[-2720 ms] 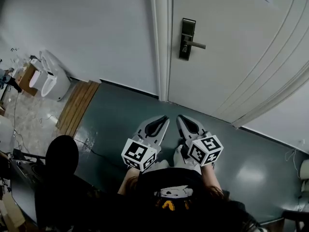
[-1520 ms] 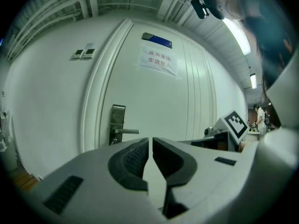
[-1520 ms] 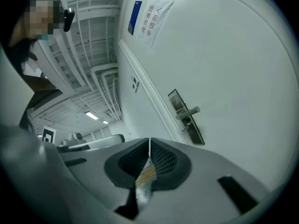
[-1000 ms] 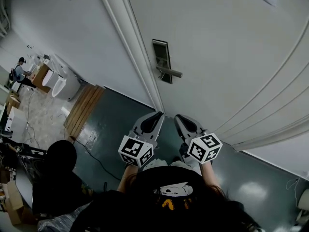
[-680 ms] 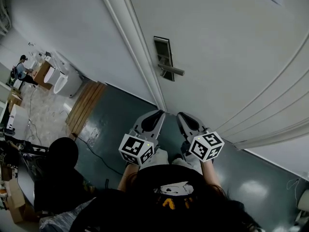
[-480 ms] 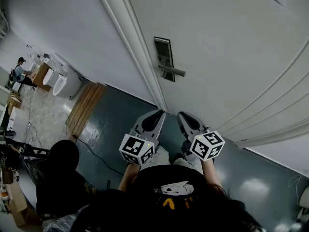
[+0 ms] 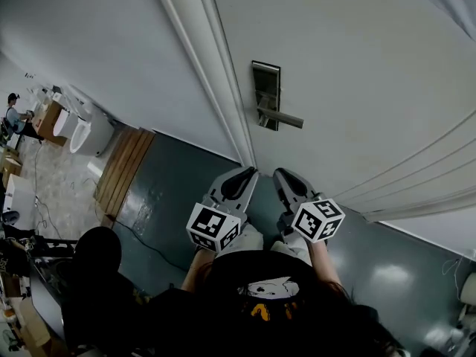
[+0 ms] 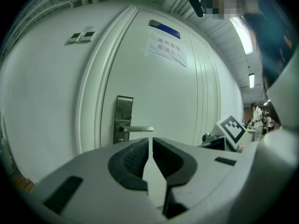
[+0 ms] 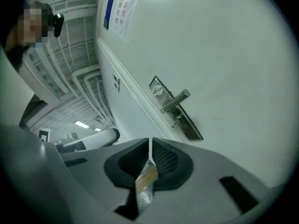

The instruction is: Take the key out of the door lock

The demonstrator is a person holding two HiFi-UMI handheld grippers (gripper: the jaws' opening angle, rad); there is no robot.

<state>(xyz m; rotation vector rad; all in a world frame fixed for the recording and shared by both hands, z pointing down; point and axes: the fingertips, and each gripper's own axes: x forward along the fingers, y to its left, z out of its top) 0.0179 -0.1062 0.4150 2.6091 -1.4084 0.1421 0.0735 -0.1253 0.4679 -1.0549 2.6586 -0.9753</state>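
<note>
A steel lock plate (image 7: 265, 95) with a lever handle (image 7: 282, 117) sits on the white door (image 7: 357, 65). In the right gripper view a small key (image 9: 176, 122) sticks out of the plate (image 9: 175, 108) just below the handle (image 9: 175, 101). In the left gripper view the plate (image 8: 123, 118) and handle (image 8: 136, 129) stand straight ahead, and the gripper body hides the plate's lower end. My left gripper (image 7: 242, 177) and right gripper (image 7: 286, 178) hang side by side below the lock, well short of it. Both are shut with nothing between the jaws.
The door frame (image 7: 223, 88) runs along the lock's left. A wooden board (image 7: 123, 166) lies on the dark floor at the left, near white fixtures (image 7: 82, 125). A dark rounded object (image 7: 97, 251) is at lower left. A paper sign (image 8: 167, 49) is on the door.
The door has come closer and fills more of the head view; the lock plate now sits slightly further right. Both grippers stay shut, low in front of the body.
</note>
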